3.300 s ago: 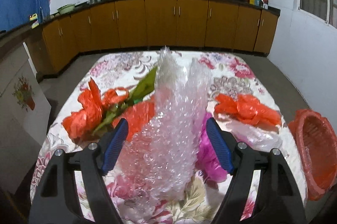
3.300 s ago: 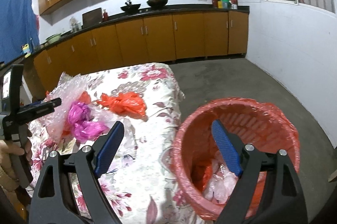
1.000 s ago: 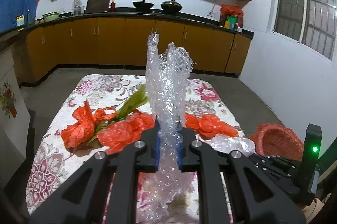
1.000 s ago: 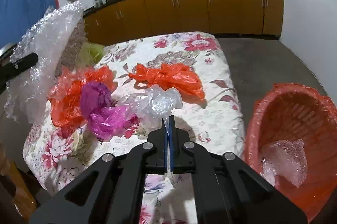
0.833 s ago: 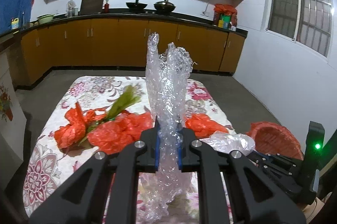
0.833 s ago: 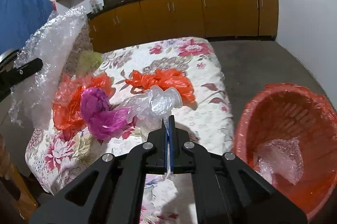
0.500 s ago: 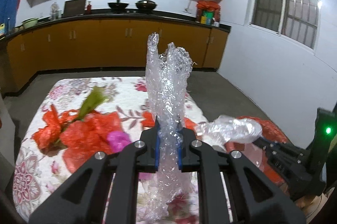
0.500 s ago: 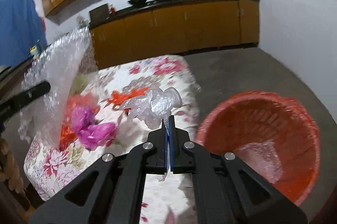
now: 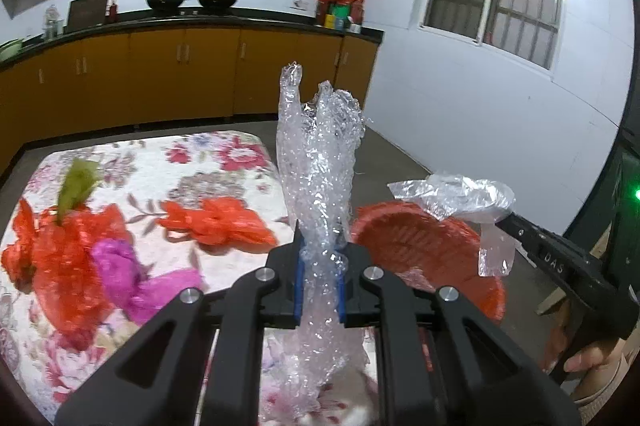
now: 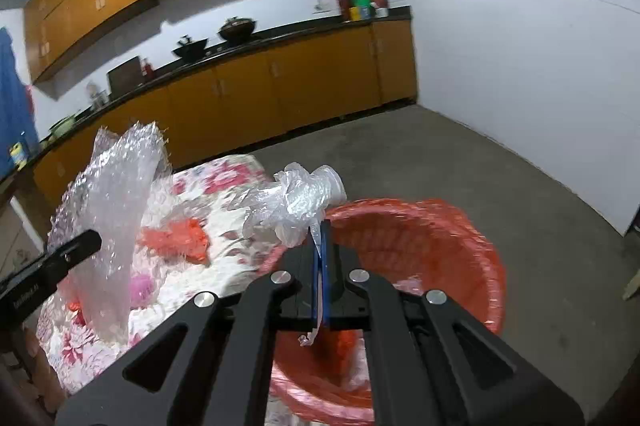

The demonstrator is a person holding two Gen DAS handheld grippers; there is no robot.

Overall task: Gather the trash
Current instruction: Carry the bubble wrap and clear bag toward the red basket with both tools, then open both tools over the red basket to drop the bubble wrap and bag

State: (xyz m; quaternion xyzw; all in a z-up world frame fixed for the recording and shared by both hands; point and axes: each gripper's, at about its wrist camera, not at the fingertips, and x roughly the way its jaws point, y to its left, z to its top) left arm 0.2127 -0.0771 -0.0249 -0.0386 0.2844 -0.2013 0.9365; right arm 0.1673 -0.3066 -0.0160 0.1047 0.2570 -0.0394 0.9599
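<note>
- Both my hands had swung off the table toward the red basket [image 9: 424, 246]; left gripper [image 9: 319, 276] stayed clamped on bubble wrap [image 9: 320, 161], basket ahead-right.
- Right gripper [image 10: 320, 262] pinched the clear bag [image 10: 296, 201] thinly above the basket [image 10: 420, 234]; it could slip out early.

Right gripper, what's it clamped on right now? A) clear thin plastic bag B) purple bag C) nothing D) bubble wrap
A: the right gripper is shut on a crumpled clear plastic bag, held over the red basket; the bubble wrap is in the left gripper and the purple bag lies on the table.
</note>
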